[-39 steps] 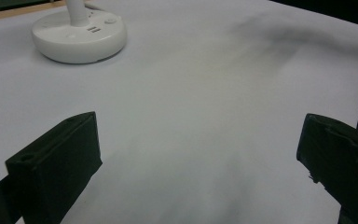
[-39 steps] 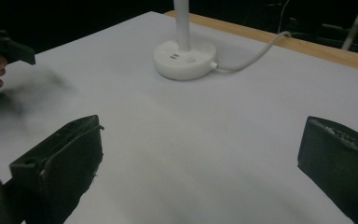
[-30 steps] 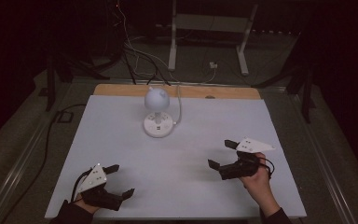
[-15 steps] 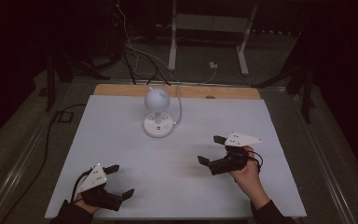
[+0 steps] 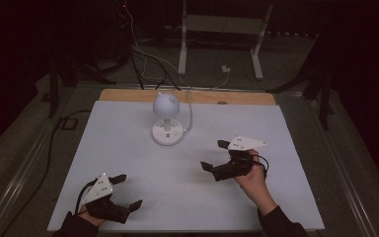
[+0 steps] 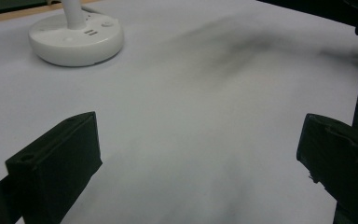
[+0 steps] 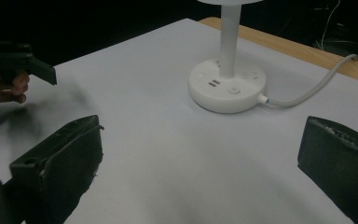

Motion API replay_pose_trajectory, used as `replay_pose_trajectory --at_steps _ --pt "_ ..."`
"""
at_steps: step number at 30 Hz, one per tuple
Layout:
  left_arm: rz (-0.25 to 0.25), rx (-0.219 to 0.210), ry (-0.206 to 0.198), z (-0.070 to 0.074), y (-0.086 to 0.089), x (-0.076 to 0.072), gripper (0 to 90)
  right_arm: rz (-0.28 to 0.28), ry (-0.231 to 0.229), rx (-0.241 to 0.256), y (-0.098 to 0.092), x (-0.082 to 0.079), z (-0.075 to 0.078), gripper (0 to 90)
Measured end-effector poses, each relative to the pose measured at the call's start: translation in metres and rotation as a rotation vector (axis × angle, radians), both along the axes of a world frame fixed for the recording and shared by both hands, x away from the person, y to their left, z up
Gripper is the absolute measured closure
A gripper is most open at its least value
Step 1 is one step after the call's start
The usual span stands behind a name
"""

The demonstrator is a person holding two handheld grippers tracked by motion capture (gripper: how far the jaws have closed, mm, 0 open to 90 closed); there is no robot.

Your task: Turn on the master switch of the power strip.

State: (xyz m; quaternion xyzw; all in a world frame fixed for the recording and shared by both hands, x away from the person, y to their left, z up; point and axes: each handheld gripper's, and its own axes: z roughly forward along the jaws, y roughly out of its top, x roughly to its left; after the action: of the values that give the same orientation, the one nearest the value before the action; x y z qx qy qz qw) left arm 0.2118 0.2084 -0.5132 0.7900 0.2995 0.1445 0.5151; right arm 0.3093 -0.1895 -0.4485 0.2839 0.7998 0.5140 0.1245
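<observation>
While your left gripper waits at the near left corner of the bench with its jaws wide apart and nothing between them, your right gripper is out toward the middle, jaws also spread and empty, pointed at the lamp. That lamp stands upright at the far centre, its round white base flat on the white cover, its cable trailing off toward the wooden edge. Neither gripper touches it, so I judge the work barely begun: the approach, the grasp or button press, all remains ahead.
</observation>
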Motion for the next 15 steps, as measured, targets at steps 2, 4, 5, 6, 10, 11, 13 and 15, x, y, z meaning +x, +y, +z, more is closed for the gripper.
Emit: replay_pose_trajectory --at_steps 2,4,5,6,10,11,13,15 --pt "-0.001 -0.003 0.0 0.0 0.0 0.0 0.2 0.0 0.003 -0.001 0.003 0.003 0.0 0.0" --pt "0.0 -0.003 -0.001 0.0 0.0 0.0 0.2 0.004 0.006 0.005 0.006 0.006 -0.001 0.0" --pt "-0.001 -0.005 0.0 0.0 0.001 0.0 0.2 0.002 0.002 0.007 0.009 0.008 -0.001 0.0" --pt "0.0 -0.004 -0.001 0.0 0.001 0.0 0.2 0.002 0.002 0.007 0.009 0.008 -0.001 0.0" --pt "-0.001 -0.002 -0.001 0.0 0.001 0.0 0.2 0.013 0.007 0.015 0.016 0.014 0.0 0.0" --pt "-0.001 -0.004 -0.001 0.0 0.001 0.0 0.2 0.013 -0.002 0.014 0.017 0.015 0.0 0.0" --pt "-0.001 -0.004 -0.001 0.0 0.001 0.0 0.2 -0.003 -0.039 -0.015 0.023 0.018 0.002 0.0" --pt "-0.001 -0.005 0.0 0.0 0.001 0.0 0.2 -0.015 -0.06 -0.033 0.025 0.018 0.003 0.0"
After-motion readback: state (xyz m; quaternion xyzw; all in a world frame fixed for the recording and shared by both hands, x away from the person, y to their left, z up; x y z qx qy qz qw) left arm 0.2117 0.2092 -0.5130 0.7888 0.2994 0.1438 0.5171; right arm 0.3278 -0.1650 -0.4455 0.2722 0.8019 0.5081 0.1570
